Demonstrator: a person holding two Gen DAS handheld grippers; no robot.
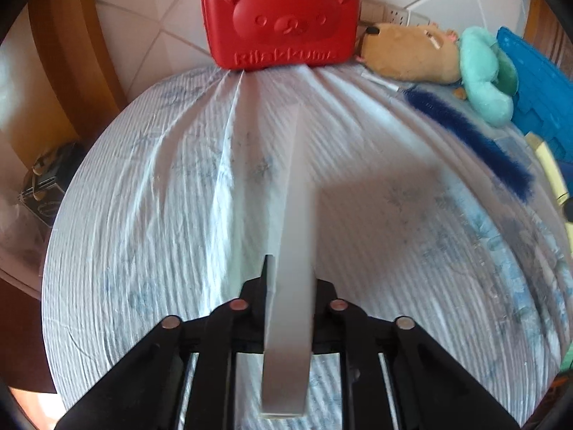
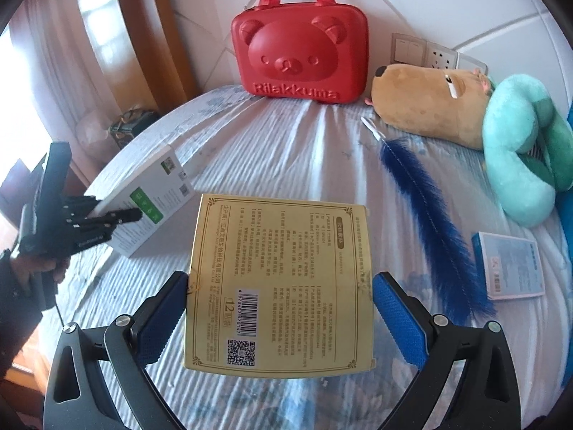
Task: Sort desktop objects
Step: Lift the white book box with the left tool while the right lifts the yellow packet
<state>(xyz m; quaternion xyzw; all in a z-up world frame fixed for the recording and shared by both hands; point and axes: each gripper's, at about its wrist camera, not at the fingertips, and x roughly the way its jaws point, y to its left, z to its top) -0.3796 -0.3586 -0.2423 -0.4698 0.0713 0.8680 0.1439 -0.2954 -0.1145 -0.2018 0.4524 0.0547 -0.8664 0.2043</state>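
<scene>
Two boxes are held above the striped surface, mid-sort.
At left, a white box is clamped in the left gripper; at centre, a gold box is grasped by the right gripper; a set-down place is judged needed next.

bright daylight, fisheye-bent edges, left wrist view motion-blurred

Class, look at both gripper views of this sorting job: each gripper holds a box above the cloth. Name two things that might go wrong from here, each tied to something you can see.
1. The left gripper pinches only an edge of the tilted white box; it may twist or slip out.
2. The right gripper holds the yellow box by its side edges; a small shift could drop it onto the striped cloth, or lowering it might catch the blue feather nearby.
</scene>
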